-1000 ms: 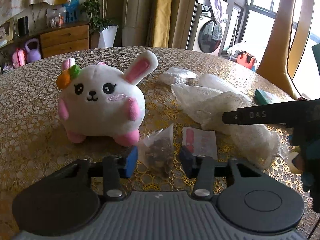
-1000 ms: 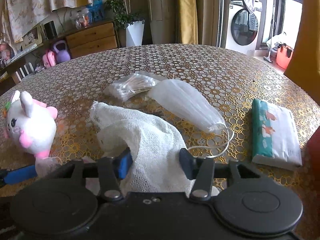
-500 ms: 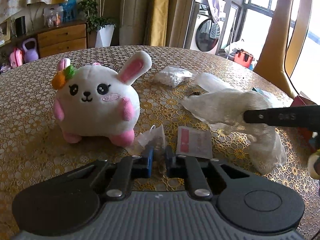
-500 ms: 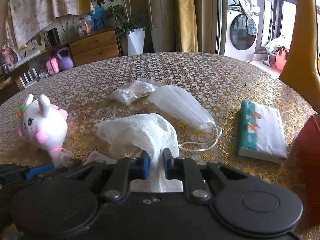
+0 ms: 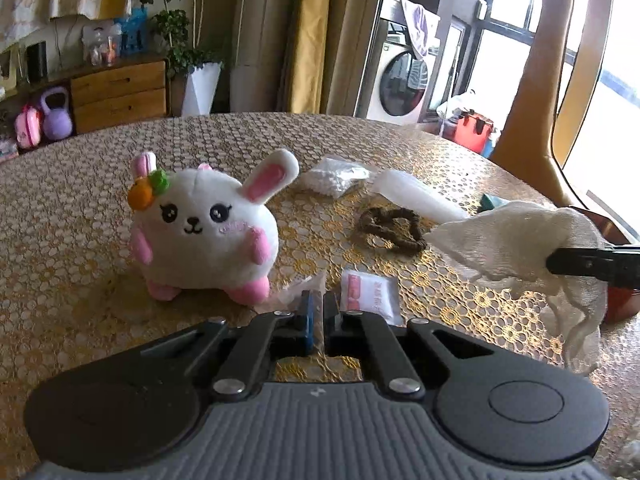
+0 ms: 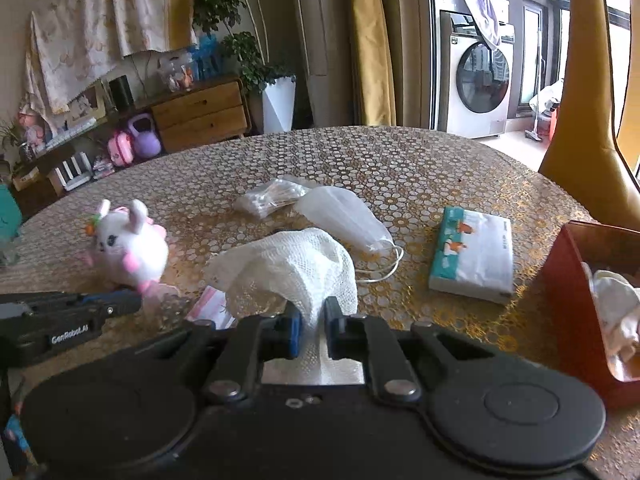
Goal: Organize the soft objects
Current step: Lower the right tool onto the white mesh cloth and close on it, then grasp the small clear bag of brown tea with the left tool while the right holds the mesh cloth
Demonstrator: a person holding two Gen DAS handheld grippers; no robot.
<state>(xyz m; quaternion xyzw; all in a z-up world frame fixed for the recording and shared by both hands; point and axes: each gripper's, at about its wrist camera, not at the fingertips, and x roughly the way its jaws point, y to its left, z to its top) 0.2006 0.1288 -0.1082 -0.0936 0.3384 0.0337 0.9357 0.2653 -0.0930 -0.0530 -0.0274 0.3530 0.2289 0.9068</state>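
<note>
Since the earlier frames both pairs of jaws had closed, and the white mesh cloth (image 6: 296, 268) had risen off the table (image 6: 400, 168), uncovering a brown hair tie (image 5: 390, 229) that it had hidden. Gold-patterned, the table carried everything else. At its right edge stood a red box (image 6: 568, 280) with pale cloth inside. The cloth hung bunched in the air, its gathered neck pinched between the nearly closed jaws of the right gripper (image 6: 308, 322), the rest billowing forward above them and a loose tail dropping below. A white bunny plush (image 5: 204, 232) sat upright to the left, near the left gripper (image 5: 316, 318). A tissue pack (image 6: 474, 254) lay flat, well right of the cloth, and a white face mask (image 6: 344, 218) lay beyond it, beside a bag of cotton swabs (image 6: 268, 198). The left gripper's jaws stood almost together, clamped on a small clear bag (image 5: 302, 290) whose top poked out above them. A small white and red sachet (image 5: 370, 296) lay just beside those jaws, to their right.
</note>
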